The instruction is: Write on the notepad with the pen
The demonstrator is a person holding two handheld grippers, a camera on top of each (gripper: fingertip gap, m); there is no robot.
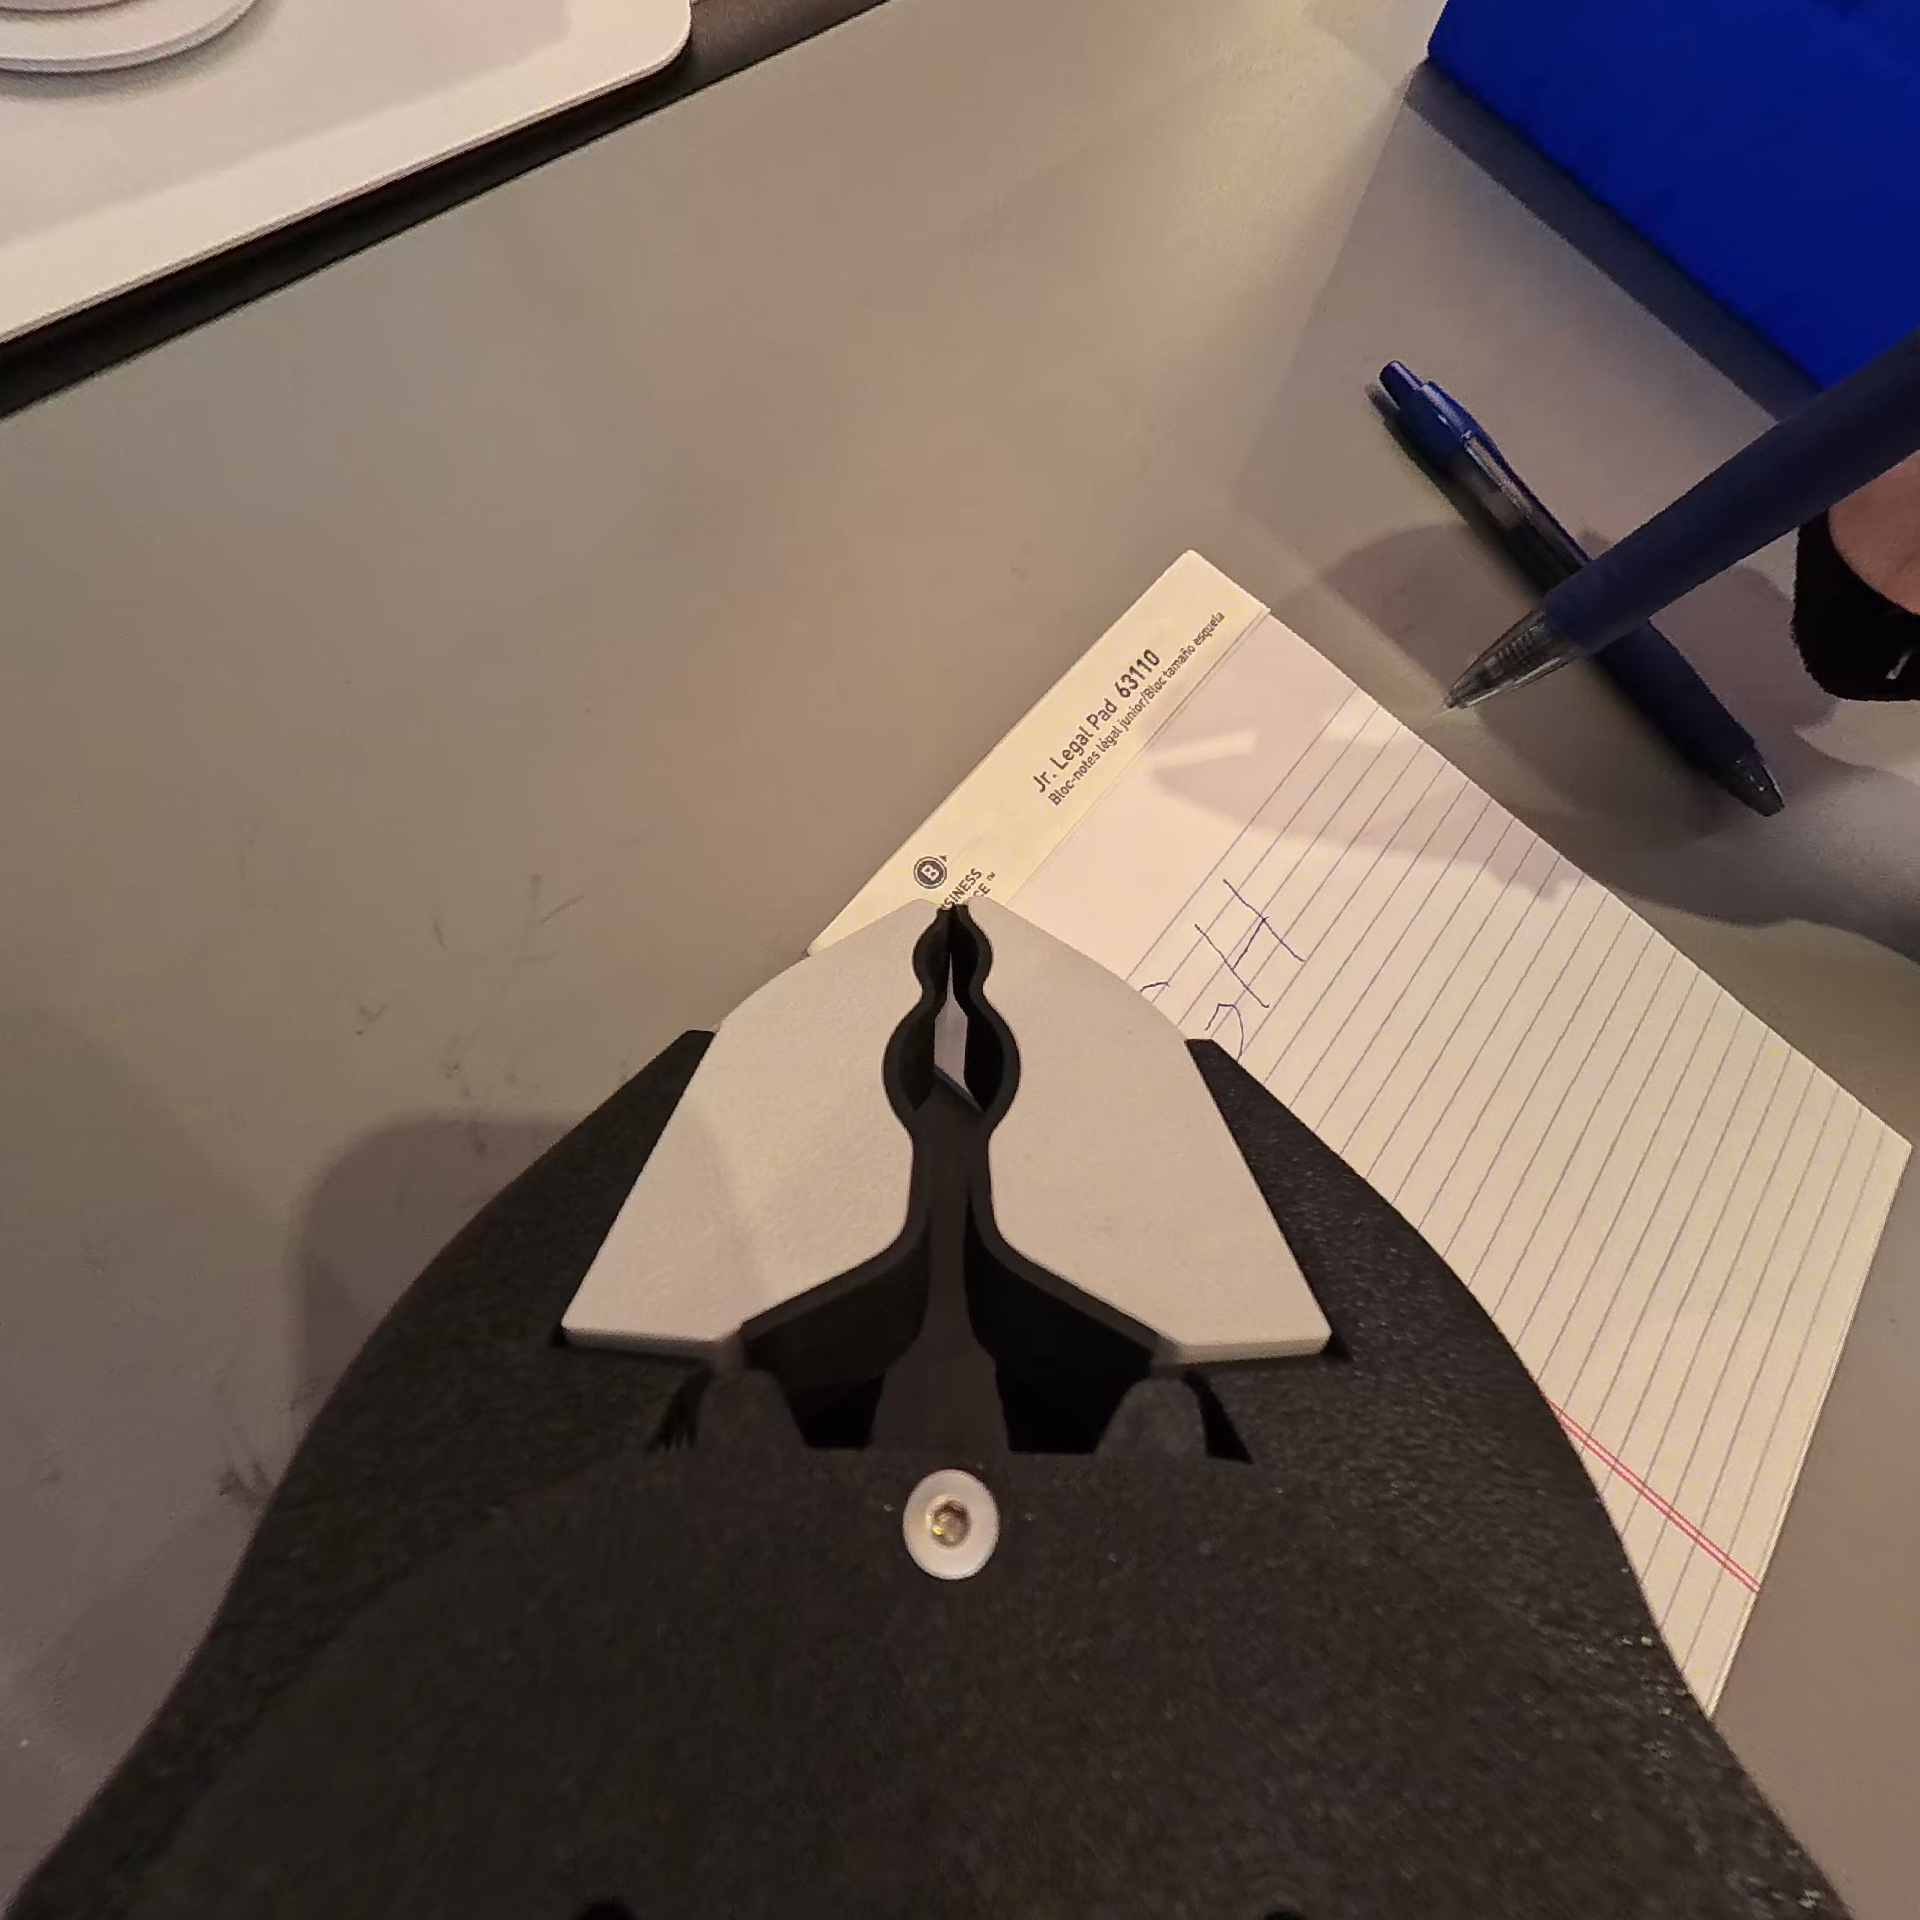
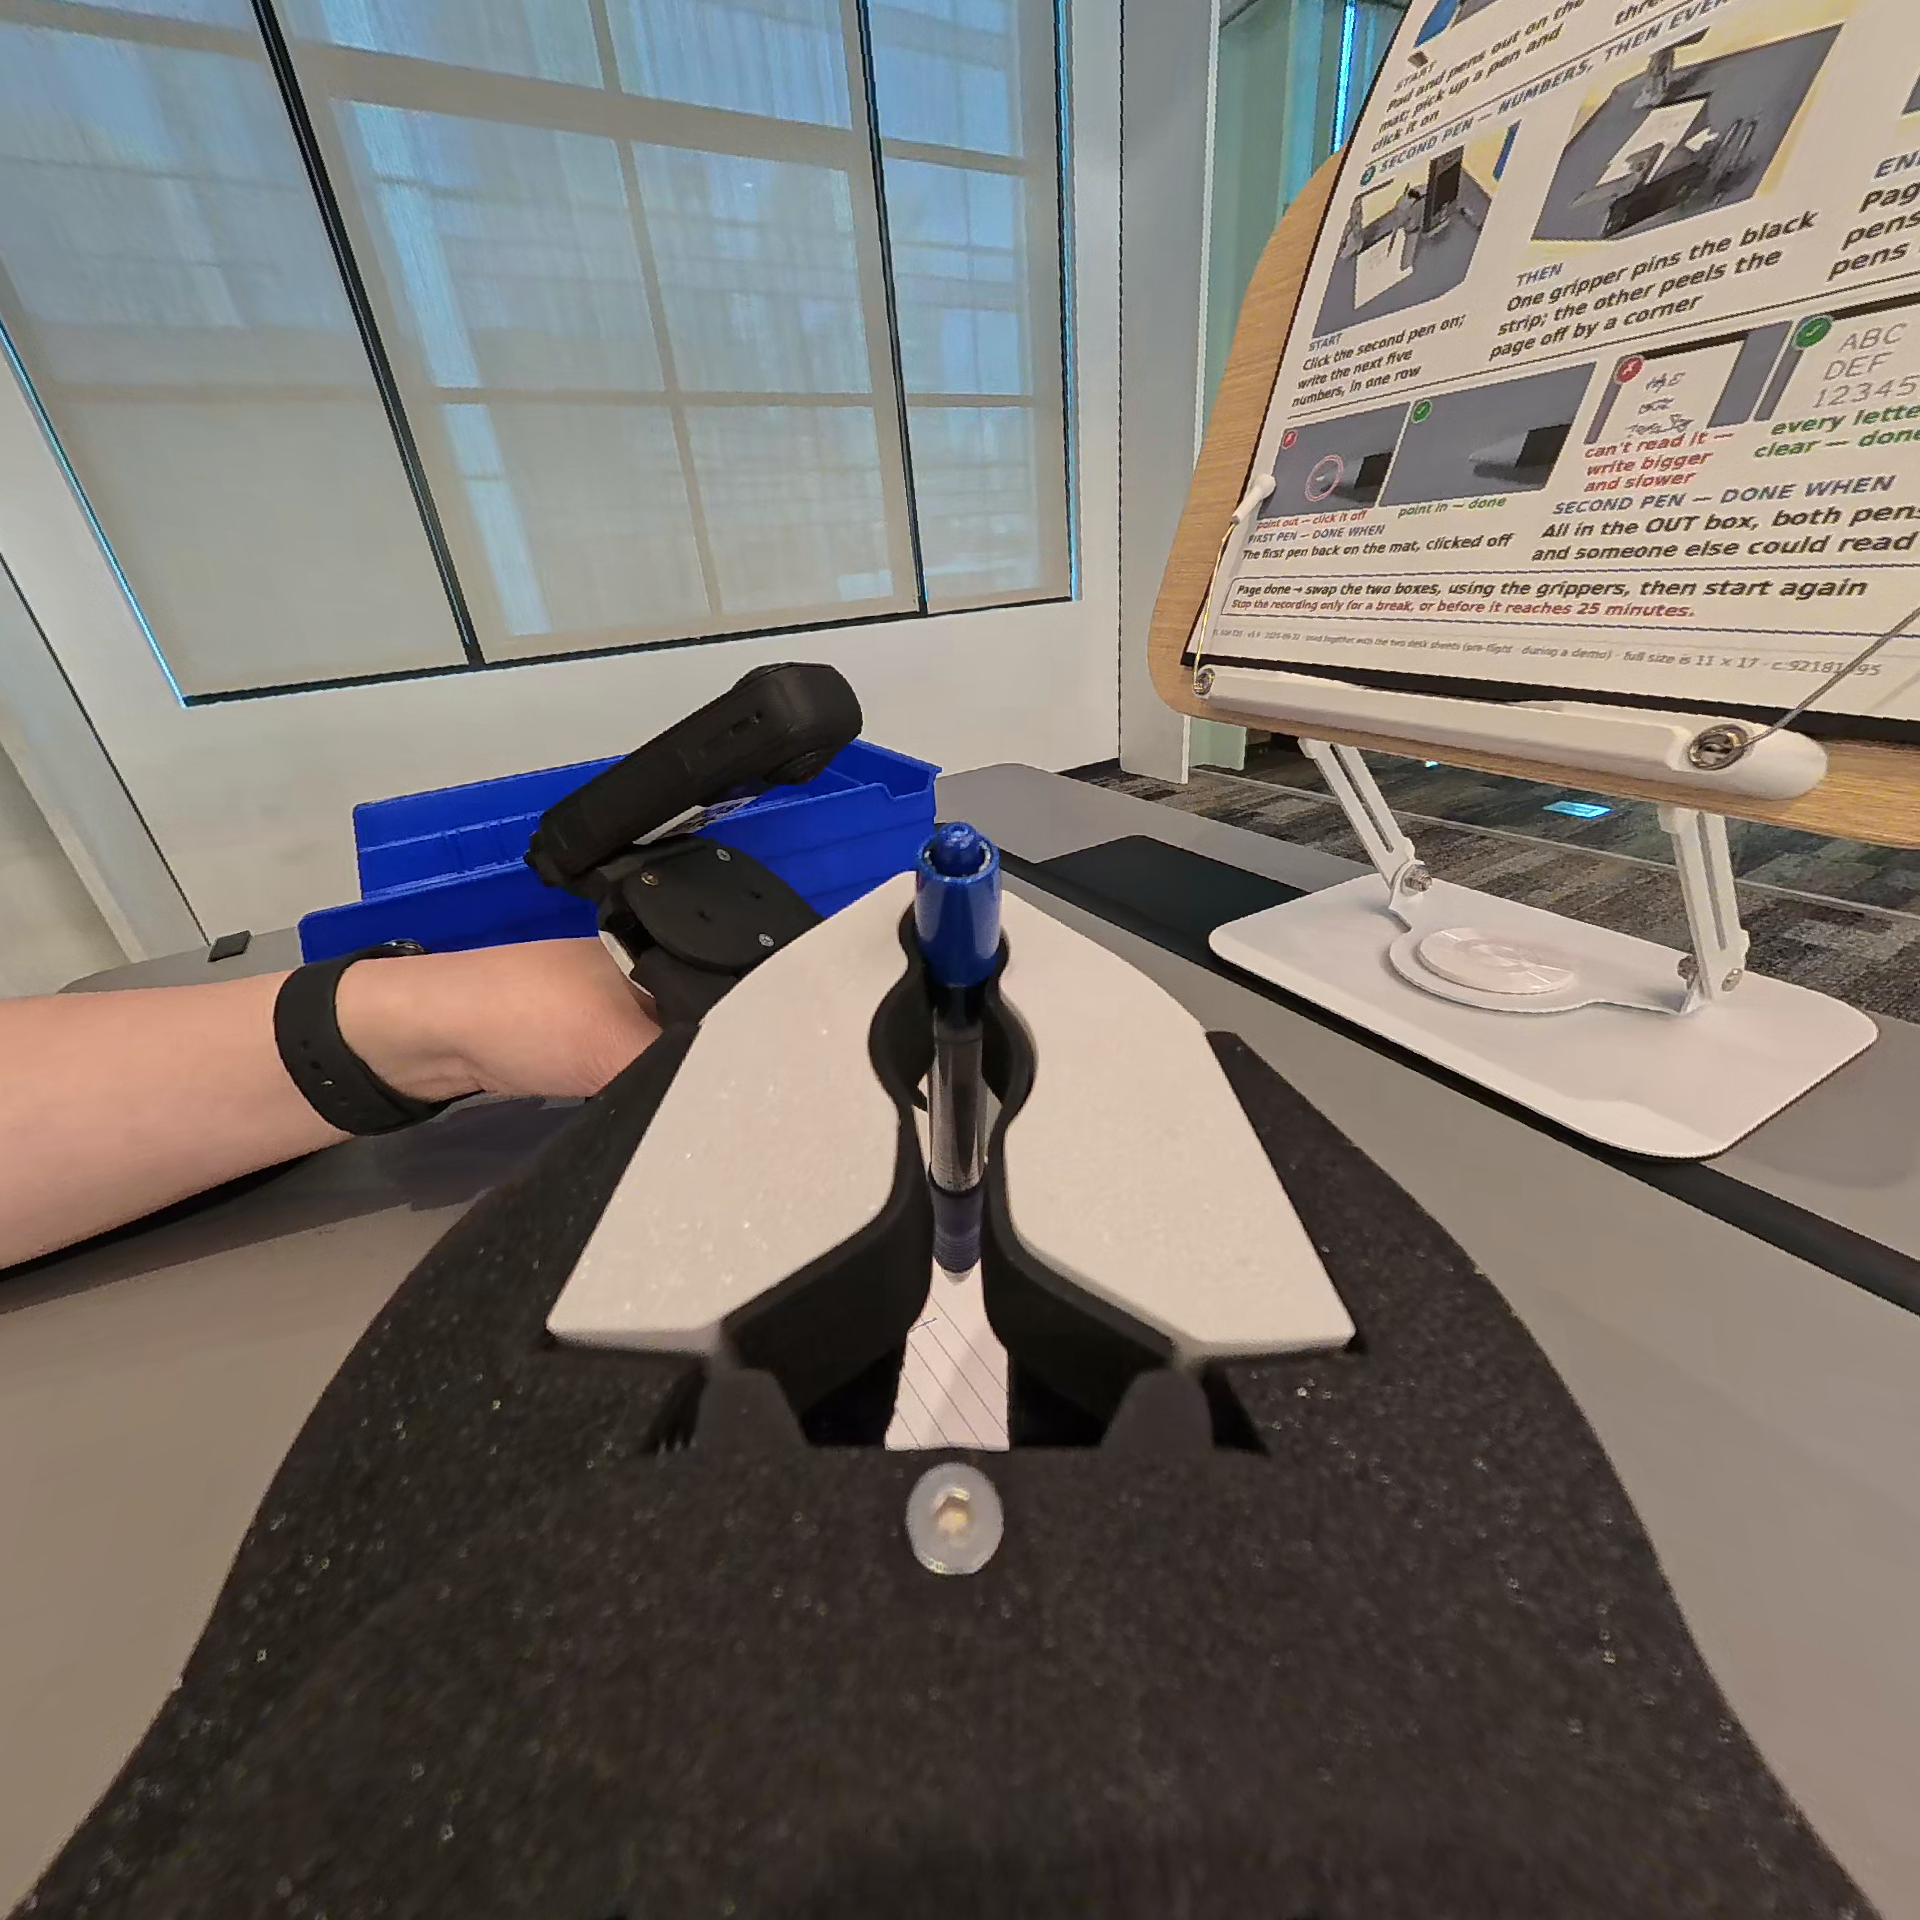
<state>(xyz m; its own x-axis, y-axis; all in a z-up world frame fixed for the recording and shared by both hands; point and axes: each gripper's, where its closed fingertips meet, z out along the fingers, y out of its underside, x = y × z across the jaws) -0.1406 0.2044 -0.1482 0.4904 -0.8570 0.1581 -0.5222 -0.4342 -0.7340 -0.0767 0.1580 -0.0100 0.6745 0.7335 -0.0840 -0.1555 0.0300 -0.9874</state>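
Observation:
A white lined notepad [image 1: 1455, 1091] lies on the grey table [image 1: 623, 623], with some blue marks near its top. My left gripper [image 1: 954, 920] is shut and empty, its tips over the pad's top binding strip. My right gripper [image 2: 958, 925] is shut on a blue pen [image 2: 956, 1091], which stands upright between the fingers. In the left wrist view this held pen [image 1: 1714, 520] slants in from the upper right. Its tip is just beyond the pad's far right edge; I cannot tell if it touches the table. The pad shows through the gap between the right fingers [image 2: 951, 1382].
A second blue pen [image 1: 1496, 488] lies on the table behind the held pen. A blue bin [image 1: 1714, 156] [image 2: 468, 862] stands beyond the pad. A white stand base [image 1: 260, 135] [image 2: 1558, 997] carries a board with an instruction sheet [image 2: 1610, 364]. A hand [image 2: 468, 1029] holds the left gripper [image 2: 707, 883].

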